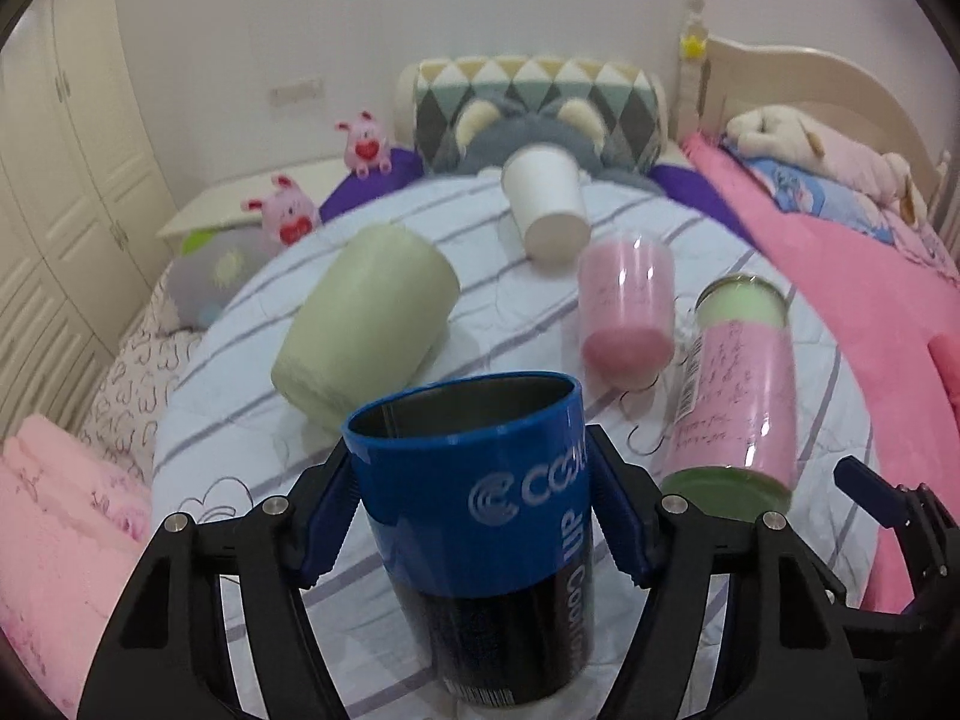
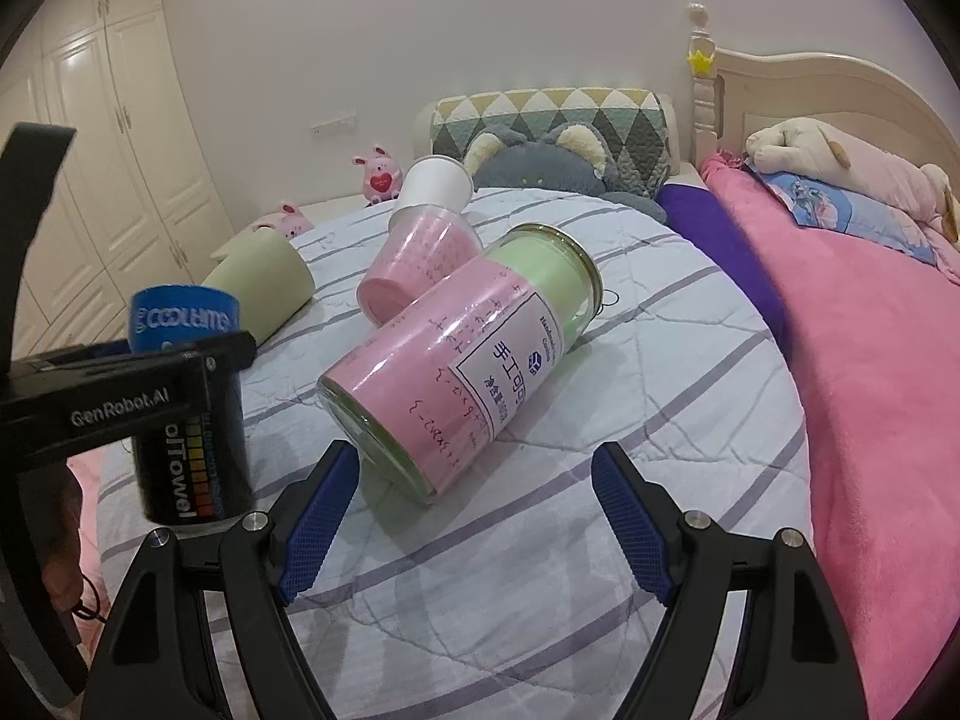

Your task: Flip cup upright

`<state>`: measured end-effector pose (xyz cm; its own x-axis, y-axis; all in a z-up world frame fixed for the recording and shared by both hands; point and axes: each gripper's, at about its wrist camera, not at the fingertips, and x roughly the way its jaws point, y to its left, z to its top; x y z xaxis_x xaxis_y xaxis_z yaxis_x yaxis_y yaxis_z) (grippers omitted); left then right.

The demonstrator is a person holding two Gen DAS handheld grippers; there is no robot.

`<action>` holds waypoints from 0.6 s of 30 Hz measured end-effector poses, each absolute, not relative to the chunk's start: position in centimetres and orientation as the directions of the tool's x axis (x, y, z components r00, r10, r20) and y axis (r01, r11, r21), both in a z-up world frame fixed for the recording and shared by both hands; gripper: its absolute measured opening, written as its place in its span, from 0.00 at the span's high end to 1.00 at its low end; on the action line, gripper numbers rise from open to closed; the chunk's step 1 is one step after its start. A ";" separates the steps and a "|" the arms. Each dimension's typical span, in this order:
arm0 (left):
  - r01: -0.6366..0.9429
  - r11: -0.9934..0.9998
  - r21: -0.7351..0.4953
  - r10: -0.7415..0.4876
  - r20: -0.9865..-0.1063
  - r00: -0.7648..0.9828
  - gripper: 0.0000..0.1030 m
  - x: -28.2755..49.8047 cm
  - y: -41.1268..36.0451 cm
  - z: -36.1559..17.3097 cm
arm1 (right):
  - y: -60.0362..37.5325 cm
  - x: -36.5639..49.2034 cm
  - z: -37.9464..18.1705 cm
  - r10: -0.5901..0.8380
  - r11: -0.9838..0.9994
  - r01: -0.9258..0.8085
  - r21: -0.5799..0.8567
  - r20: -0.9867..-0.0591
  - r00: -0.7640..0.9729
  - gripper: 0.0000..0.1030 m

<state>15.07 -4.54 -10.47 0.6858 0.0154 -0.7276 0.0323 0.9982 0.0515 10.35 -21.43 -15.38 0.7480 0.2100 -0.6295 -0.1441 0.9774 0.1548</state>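
Left gripper (image 1: 468, 516) clenched on blue can (image 1: 480, 516), upright, mouth up, on the quilt (image 1: 750, 276). Right gripper (image 2: 474, 516) released, pink jar (image 2: 456, 360) lying at its 12 o'clock. Judged: release, then that jar

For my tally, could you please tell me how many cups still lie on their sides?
4: green cup at left, white cup farthest back, pink cup mid-bed, pink-labelled jar at right. None seems hidden.

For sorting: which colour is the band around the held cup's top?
Blue band, clearest in the left wrist view.
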 end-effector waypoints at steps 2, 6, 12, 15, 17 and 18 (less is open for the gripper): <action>0.045 0.998 0.038 -0.004 -0.713 0.701 0.32 14.6 -4.6 -10.3 | -21.5 10.2 -15.2 0.207 0.978 -0.141 0.154 -0.625 0.753 0.21; 0.071 0.997 0.035 -0.027 -0.693 0.721 0.33 14.0 -4.8 -10.0 | -21.5 9.9 -15.1 0.204 0.978 -0.136 0.155 -0.619 0.759 0.21; 0.097 0.995 0.024 -0.055 -0.678 0.733 0.33 12.6 -4.5 -9.6 | -21.3 9.3 -15.0 0.203 0.979 -0.136 0.154 -0.620 0.758 0.21; 0.101 0.995 0.018 -0.062 -0.678 0.732 0.33 11.8 -4.3 -9.4 | -21.2 9.1 -14.8 0.202 0.979 -0.135 0.153 -0.619 0.759 0.21; 0.106 0.994 0.015 -0.068 -0.680 0.730 0.30 11.3 -4.1 -9.3 | -21.0 8.7 -14.6 0.201 0.979 -0.138 0.150 -0.615 0.762 0.21; 0.108 0.994 0.014 -0.069 -0.683 0.727 0.27 11.2 -4.1 -9.3 | -20.9 8.5 -14.5 0.203 0.979 -0.140 0.149 -0.614 0.763 0.21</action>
<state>11.15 -4.13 -9.33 0.7272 -0.0693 -0.6829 0.1078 0.9941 0.0139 8.53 -20.94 -14.54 0.7632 0.2026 -0.6136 -0.1401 0.9789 0.1488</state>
